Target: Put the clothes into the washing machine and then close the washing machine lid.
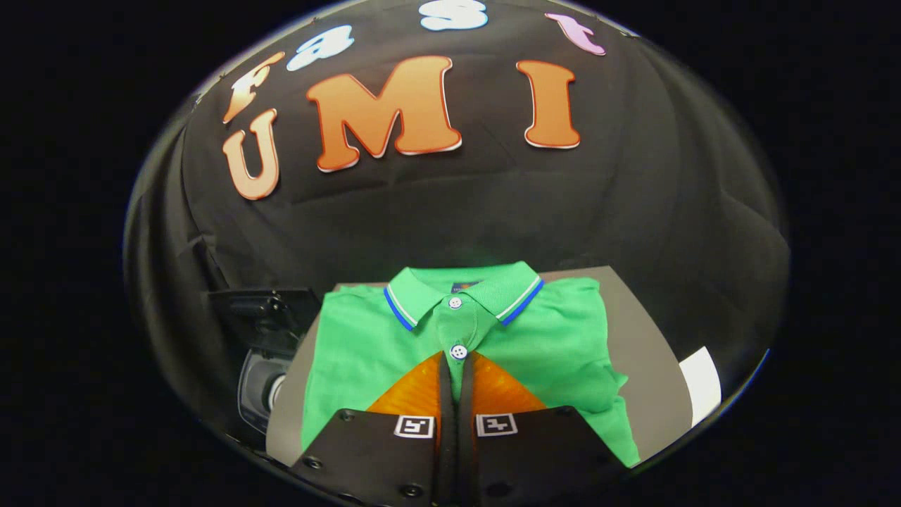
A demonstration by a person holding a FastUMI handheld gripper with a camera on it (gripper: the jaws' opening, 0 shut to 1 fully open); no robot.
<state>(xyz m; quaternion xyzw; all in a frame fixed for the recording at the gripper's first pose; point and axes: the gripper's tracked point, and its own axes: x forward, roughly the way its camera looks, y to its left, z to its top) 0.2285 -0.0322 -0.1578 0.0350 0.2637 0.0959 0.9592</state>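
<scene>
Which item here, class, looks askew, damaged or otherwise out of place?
Nothing stands out. The green polo shirt lies neatly folded on the grey table, and the gripper sits over it, fingers nearly together.

The fingers (456,366) cover the green shirt's (535,345) lower front (whether pinching cloth is unclear).

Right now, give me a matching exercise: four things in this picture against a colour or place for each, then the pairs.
1 folded polo shirt
2 gripper
3 white sheet
4 shirt collar trim

A orange fingers, nearly together over the placket
B blue and white
C green, lying on the grey table
D at the table edge, beyond the shirt's sleeve

Pairs: 1-C, 2-A, 3-D, 4-B
</scene>
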